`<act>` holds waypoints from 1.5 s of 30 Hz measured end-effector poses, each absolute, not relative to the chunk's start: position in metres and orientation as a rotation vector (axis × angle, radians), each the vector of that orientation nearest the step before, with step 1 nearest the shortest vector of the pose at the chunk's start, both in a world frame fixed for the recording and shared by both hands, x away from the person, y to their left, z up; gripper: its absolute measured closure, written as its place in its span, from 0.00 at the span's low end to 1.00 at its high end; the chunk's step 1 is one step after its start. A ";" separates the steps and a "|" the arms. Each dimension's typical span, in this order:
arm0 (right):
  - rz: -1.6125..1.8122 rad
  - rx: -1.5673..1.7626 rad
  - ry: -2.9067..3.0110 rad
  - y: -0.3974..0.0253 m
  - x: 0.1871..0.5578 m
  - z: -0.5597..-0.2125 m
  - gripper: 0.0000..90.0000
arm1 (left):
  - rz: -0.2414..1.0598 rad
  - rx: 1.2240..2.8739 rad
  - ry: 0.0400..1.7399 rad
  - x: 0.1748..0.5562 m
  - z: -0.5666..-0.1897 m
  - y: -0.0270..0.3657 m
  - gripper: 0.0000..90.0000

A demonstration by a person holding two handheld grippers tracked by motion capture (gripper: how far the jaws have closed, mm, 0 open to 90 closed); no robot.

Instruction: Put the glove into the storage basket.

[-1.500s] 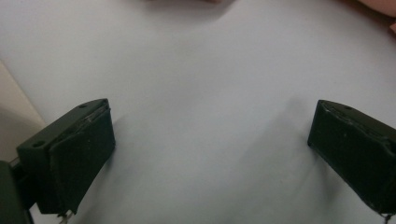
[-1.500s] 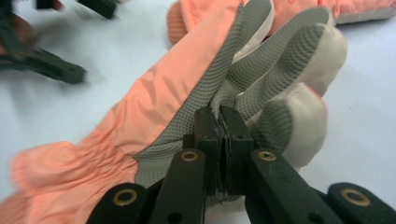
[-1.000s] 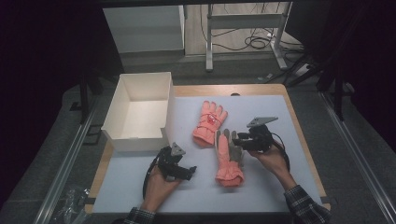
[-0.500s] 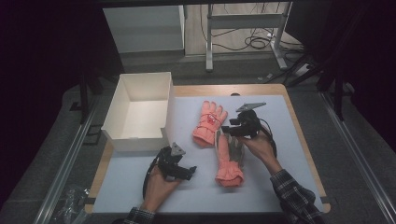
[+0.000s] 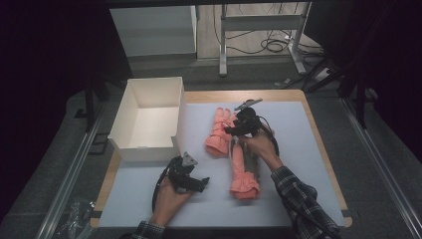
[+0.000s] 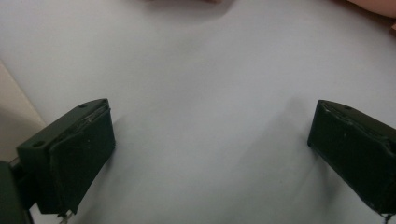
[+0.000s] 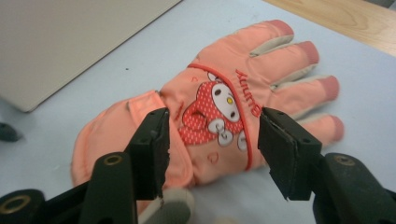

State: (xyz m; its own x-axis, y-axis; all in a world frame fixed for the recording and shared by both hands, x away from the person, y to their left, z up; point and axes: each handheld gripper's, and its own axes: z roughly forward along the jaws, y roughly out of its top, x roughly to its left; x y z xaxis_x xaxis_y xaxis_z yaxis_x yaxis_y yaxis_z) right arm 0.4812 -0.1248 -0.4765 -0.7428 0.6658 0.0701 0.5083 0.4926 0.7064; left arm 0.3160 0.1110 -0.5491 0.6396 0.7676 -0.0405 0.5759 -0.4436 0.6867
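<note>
Right claw (image 5: pixel 234 130) released, jaws spread either side of far glove (image 7: pixel 219 116), hovering over its back; nothing gripped yet. Left claw (image 5: pixel 199 183) released, resting on worktop (image 5: pixel 308 164) near front edge. Both gloves out of white box (image 5: pixel 149 117) at left rear corner; likely packing not begun. Far glove mid-worktop, long axis front-to-rear, fingers toward rear edge. Near glove (image 5: pixel 244 174) parallel, cuff toward front edge

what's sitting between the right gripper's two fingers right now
The cuff end of the far pink glove, with its cartoon patch, lies between the right gripper's open fingers in the right gripper view; contact can't be told.
</note>
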 end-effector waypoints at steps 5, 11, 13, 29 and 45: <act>1.027 1.024 2.505 -0.113 0.494 -0.484 0.40 | 0.362 2.180 1.043 0.316 -0.549 0.111 0.01; 0.982 1.060 2.522 -0.108 0.512 -0.495 0.34 | 0.363 2.180 1.041 0.316 -0.549 0.111 0.01; 0.927 1.050 2.559 -0.104 0.515 -0.502 0.34 | 0.362 2.179 1.042 0.316 -0.549 0.111 0.01; 0.933 1.117 2.579 -0.099 0.513 -0.504 0.90 | 0.362 2.179 1.042 0.316 -0.549 0.111 0.01; 1.115 1.090 2.595 -0.098 0.506 -0.476 0.93 | 0.362 2.181 1.043 0.316 -0.549 0.111 0.01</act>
State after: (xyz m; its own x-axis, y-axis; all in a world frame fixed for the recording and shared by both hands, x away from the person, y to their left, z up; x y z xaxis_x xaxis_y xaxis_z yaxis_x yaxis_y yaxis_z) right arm 0.5061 -0.0979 -0.4760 -0.7352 0.6569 0.1670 0.5732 0.4711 0.6704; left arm 0.3159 0.1111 -0.5488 0.6397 0.7675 -0.0403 0.5771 -0.4452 0.6846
